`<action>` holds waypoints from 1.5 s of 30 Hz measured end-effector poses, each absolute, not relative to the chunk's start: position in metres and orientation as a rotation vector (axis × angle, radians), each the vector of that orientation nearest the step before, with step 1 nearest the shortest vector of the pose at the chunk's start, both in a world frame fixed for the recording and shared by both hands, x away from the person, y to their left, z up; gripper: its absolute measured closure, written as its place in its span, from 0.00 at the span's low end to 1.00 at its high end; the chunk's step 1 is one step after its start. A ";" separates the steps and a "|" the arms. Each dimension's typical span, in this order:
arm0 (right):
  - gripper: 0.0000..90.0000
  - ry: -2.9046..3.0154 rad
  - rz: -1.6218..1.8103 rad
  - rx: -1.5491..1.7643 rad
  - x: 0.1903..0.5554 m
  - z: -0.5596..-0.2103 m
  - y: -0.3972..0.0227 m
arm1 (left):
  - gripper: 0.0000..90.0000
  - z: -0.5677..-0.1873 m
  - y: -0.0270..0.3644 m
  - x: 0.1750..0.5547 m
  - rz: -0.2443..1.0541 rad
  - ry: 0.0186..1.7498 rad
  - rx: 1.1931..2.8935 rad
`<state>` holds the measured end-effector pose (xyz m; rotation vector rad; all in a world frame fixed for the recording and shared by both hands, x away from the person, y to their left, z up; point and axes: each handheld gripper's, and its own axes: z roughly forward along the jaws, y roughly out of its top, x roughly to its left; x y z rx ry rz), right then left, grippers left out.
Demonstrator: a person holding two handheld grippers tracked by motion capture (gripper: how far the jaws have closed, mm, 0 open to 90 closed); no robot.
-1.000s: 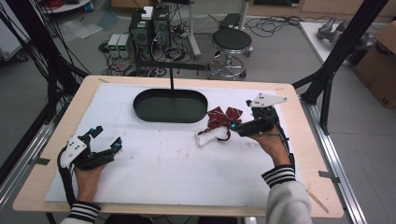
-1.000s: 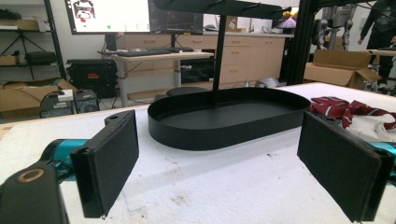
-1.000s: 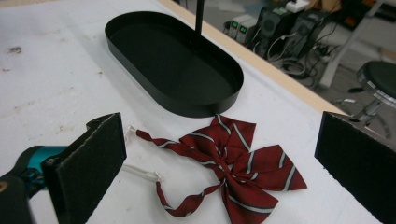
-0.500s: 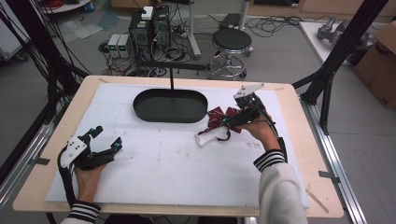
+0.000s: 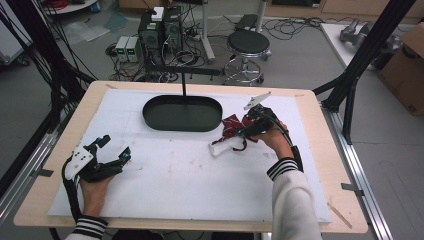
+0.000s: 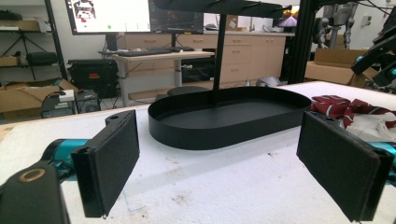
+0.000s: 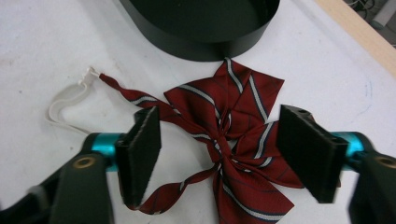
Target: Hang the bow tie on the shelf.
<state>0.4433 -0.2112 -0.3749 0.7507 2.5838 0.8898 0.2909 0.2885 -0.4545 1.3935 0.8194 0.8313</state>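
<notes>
A dark red bow tie with pale stripes lies flat on the white table cover, just right of a black oval tray. From its left side a thin red strap runs to a white elastic loop. My right gripper hangs over the bow tie with one pad on each side of the knot. Its jaws have just been closing, and neither pad touches the cloth. My left gripper rests open at the front left with nothing between its jaws. The left gripper view looks across to the tray and the bow tie.
A thin black post rises from the tray's far side. The white cover spreads over a wooden table. Behind the table stand a stool and computer boxes; black frame struts flank it.
My right hand has moved left and down over the bow tie, and its jaws have narrowed around the knot. The left hand has kept still.
</notes>
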 end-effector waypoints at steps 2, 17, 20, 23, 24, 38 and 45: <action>0.38 2.594 0.862 0.735 0.444 -0.377 -0.210 | 0.15 -0.454 0.289 0.291 0.829 0.820 1.396; 0.56 2.686 0.763 0.696 0.456 -0.397 -0.204 | 0.15 -0.454 0.289 0.291 0.829 0.820 1.395; 0.57 2.688 0.748 0.701 0.459 -0.402 -0.203 | 0.15 -0.455 0.289 0.291 0.830 0.820 1.394; 0.59 2.687 0.722 0.708 0.461 -0.405 -0.203 | 0.15 -0.455 0.289 0.291 0.830 0.820 1.394; 0.59 2.691 0.724 0.710 0.462 -0.406 -0.203 | 0.15 -0.455 0.289 0.291 0.830 0.820 1.394; 0.63 2.708 0.684 0.675 0.466 -0.411 -0.208 | 0.15 -0.454 0.289 0.292 0.824 0.826 1.398; 0.64 2.724 0.646 0.658 0.466 -0.411 -0.211 | 0.15 -0.454 0.289 0.292 0.825 0.827 1.401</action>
